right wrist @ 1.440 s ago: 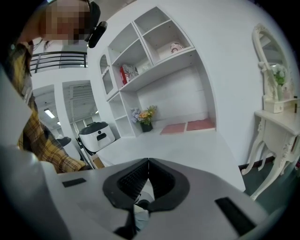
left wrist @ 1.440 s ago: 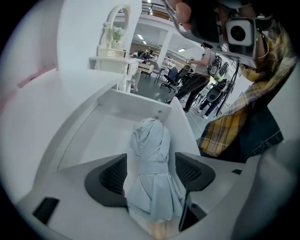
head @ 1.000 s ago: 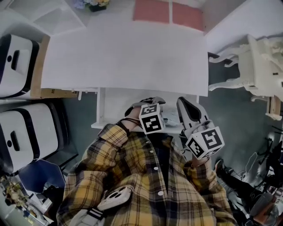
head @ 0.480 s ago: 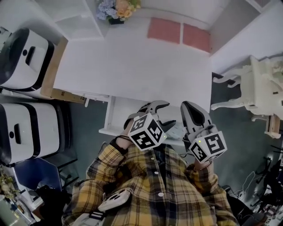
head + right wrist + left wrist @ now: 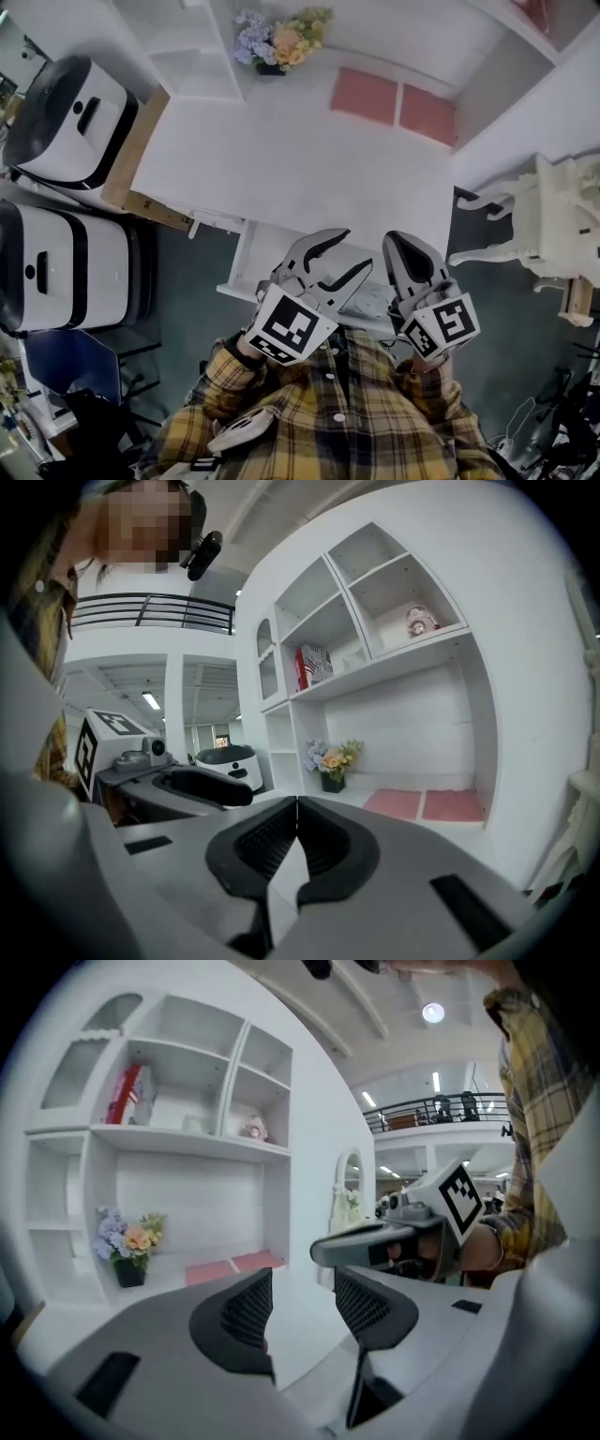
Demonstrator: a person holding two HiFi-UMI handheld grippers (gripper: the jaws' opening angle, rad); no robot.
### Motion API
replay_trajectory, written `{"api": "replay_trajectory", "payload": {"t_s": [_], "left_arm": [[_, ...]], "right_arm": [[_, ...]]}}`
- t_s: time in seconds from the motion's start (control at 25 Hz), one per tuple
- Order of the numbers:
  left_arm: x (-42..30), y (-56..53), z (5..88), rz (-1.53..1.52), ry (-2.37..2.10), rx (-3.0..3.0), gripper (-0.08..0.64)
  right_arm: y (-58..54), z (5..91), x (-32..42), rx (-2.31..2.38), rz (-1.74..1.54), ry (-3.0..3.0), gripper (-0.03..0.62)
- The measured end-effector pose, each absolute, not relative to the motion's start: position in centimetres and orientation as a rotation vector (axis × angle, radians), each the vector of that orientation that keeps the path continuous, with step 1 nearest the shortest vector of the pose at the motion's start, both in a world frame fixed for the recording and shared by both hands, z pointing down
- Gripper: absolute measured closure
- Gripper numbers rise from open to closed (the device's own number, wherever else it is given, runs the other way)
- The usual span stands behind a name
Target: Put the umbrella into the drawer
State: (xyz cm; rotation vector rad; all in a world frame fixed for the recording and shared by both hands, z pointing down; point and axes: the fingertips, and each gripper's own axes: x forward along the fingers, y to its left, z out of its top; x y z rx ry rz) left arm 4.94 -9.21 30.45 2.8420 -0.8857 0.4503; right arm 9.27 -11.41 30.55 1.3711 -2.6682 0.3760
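Observation:
A white drawer (image 5: 246,274) stands pulled out under the white desk (image 5: 300,169). Something pale (image 5: 377,302) lies inside it between my two grippers; I cannot tell whether it is the umbrella. My left gripper (image 5: 356,251) hangs over the drawer's front and points at the desk. Its jaws have just been closing and stand apart with nothing between the pads (image 5: 246,1309). My right gripper (image 5: 398,242) is beside it on the right, pads (image 5: 281,836) pressed together and empty. Each gripper shows in the other's view: the right gripper (image 5: 375,1241) and the left gripper (image 5: 202,787).
At the back of the desk are a pot of flowers (image 5: 281,39) and two pink mats (image 5: 364,96). White shelves (image 5: 187,1101) rise behind it. Two white appliances (image 5: 70,122) stand at the left, and an ornate white chair (image 5: 553,234) at the right.
Both grippers have come up from the drawer. The left one rose more, tipped up toward level, and its jaws have narrowed. The head view has swung toward the back of the desk.

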Motion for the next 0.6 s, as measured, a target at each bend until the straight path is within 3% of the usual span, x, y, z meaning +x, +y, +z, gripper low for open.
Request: {"api": "replay_trajectory", "payload": {"t_s": [0.4,0.6], "left_arm": [[3.6,-9.1,27.8,0.195,-1.047,2.759,0.501],[3.8,-9.0,27.1,0.129,-1.033,2.744,0.534]], "right_arm": [[-10.3,28.5,8.3,1.305,0.266,-2.733,0.577],[-9.7,28.1,8.9,1.323,0.264,-2.745,0.577]]}}
